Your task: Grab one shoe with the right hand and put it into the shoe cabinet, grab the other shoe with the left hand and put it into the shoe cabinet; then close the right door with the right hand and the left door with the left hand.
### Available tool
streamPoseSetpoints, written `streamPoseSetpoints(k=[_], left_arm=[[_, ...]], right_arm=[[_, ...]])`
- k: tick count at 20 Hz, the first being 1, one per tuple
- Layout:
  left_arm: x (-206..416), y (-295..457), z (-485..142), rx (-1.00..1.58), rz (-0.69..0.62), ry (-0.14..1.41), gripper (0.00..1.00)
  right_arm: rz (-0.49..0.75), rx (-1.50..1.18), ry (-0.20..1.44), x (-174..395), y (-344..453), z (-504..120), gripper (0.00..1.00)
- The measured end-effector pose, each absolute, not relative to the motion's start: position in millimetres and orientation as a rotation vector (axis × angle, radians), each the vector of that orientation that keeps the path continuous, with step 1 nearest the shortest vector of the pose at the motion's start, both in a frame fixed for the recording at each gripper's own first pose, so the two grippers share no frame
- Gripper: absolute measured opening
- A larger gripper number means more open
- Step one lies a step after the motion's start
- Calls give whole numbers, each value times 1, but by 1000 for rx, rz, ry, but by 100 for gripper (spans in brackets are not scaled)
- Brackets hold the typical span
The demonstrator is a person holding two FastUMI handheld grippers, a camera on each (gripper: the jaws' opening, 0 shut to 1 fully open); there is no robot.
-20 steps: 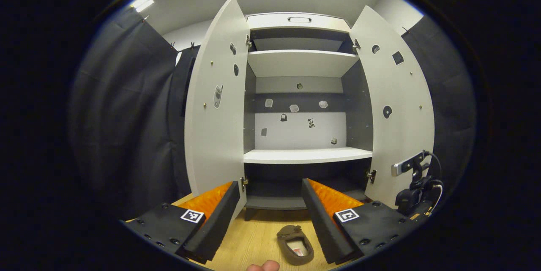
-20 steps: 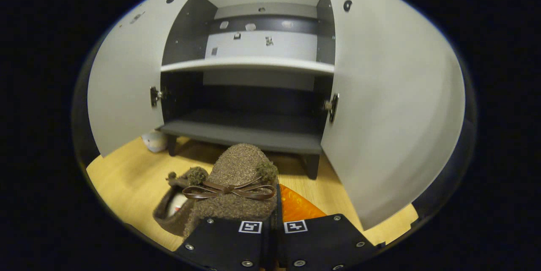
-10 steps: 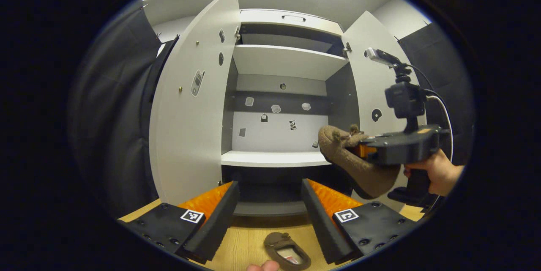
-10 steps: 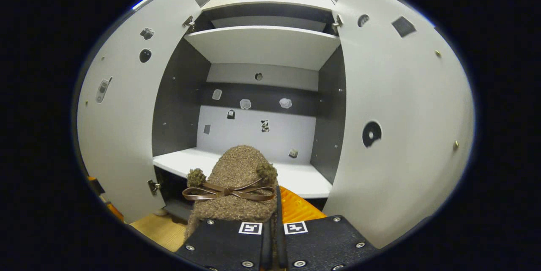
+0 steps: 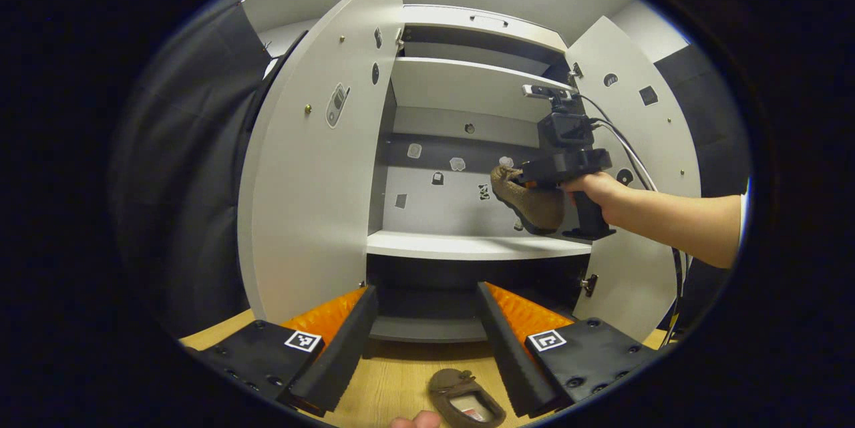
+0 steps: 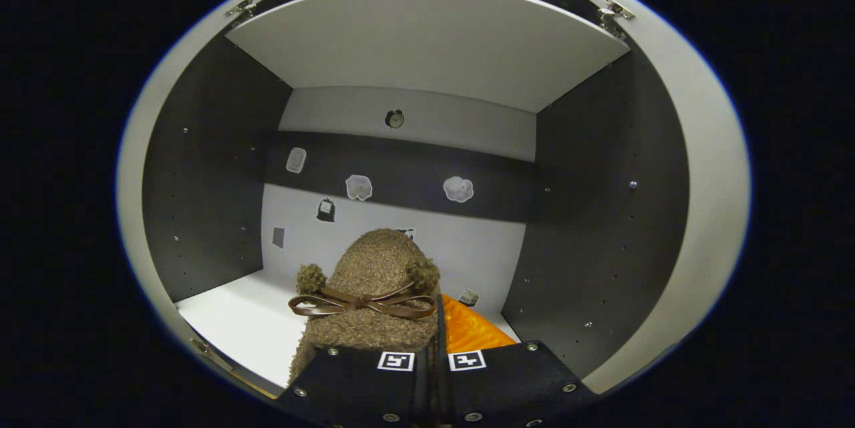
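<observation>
No brand or readable writing showed on anything; the stickers on the cabinet's back panel (image 6: 401,248) were too small to make out. The right gripper (image 6: 437,321) was clamped on a brown fuzzy slipper (image 6: 374,294) with a thin bow, its toe pointing ahead of the fingers into the middle compartment. The white shelf (image 6: 234,321) lay below the slipper; whether they touched could not be told. The dark side wall (image 6: 588,228) stood close on the gripper's right, with more room to its left. Half a second earlier both doors framed that view; now the compartment's interior surrounded the slipper.

The left gripper (image 5: 427,348) hung with its fingers spread apart, empty. The second slipper (image 5: 464,404) lay on the wooden floor (image 5: 394,381) just below and between them. Ahead, both cabinet doors stood wide, the left door (image 5: 314,167) nearer. The right hand (image 5: 594,187) had moved from outside the right door (image 5: 641,147) to inside the opening.
</observation>
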State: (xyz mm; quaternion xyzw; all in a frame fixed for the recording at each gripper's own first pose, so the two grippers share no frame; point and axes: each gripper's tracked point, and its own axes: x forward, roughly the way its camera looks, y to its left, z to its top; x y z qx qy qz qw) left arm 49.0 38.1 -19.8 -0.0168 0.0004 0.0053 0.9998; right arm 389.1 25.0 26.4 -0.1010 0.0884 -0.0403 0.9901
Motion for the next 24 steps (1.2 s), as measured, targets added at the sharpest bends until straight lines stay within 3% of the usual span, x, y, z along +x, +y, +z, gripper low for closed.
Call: streamPoseSetpoints(k=[8, 10, 14, 16, 17, 21, 24], left_arm=[[43, 41, -26, -63, 33, 13, 96], [42, 40, -27, -73, 32, 15, 96], [40, 40, -29, -78, 34, 22, 96], [38, 41, -31, -83, 34, 25, 96], [38, 42, -31, -84, 34, 27, 96], [36, 46, -34, -88, 32, 34, 96], [36, 47, -37, -91, 26, 41, 99]], right_arm=[[-149, -185, 401, 414, -3, -50, 6], [-155, -153, 448, 412, -8, -60, 12], [-131, -89, 518, 395, -13, -62, 31], [-106, -94, 536, 382, -15, -56, 53], [-90, -95, 549, 374, -15, -54, 75], [-36, -96, 554, 346, -6, -44, 90], [-40, -78, 533, 368, -2, -45, 90]])
